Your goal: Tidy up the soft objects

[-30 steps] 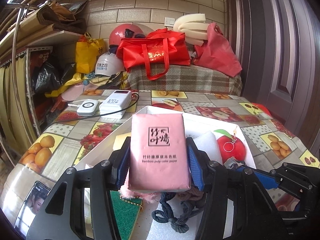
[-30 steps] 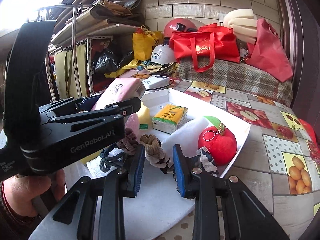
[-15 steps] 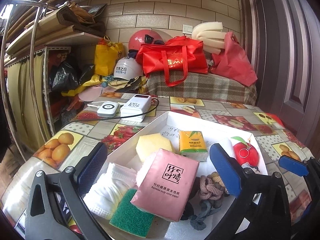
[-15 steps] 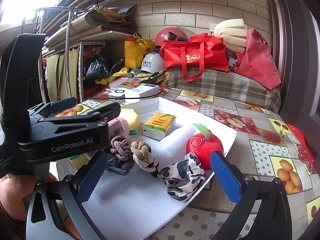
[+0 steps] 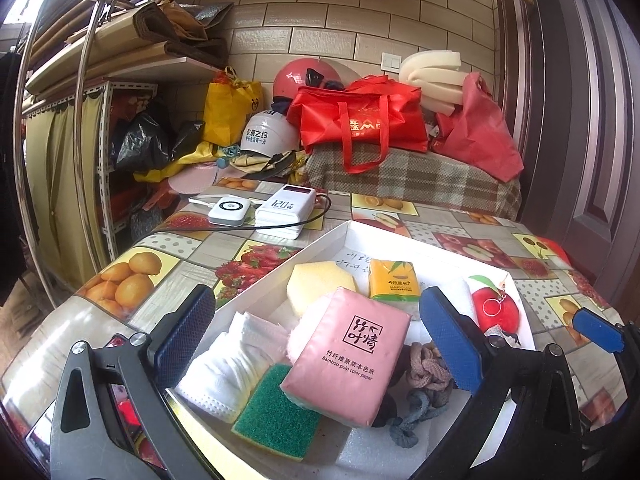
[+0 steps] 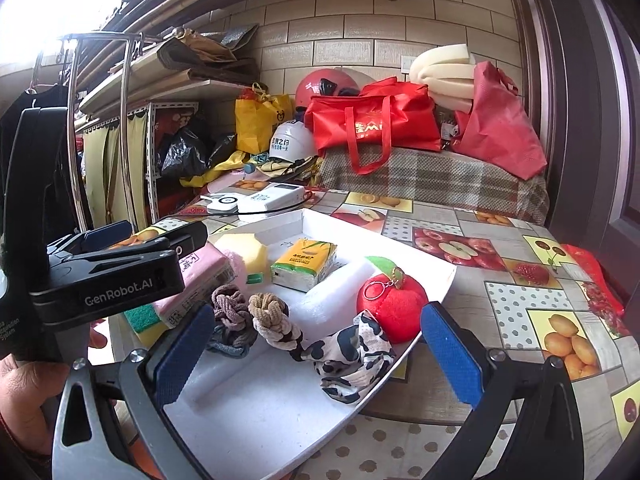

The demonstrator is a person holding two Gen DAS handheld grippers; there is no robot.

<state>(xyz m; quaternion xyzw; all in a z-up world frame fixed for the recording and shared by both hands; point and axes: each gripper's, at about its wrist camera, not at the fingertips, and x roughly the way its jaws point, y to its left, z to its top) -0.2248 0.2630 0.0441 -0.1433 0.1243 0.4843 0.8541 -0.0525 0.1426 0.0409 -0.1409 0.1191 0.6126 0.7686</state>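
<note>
Left wrist: fruit-print tablecloth [image 5: 168, 276], brick-tiled wall [image 5: 332, 12], perhaps cluttered shelving [image 5: 120, 76]

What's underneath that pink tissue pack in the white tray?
The pink tissue pack lies partly on a green scouring sponge, a fluffy pink thing and dark braided cords. Whatever lies under its middle is hidden.

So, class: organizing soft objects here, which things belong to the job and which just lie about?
Job: white tray, pink tissue pack, green sponge, plush apple, knotted rope.
Lying about: power bank, white helmet, red bag.
</note>
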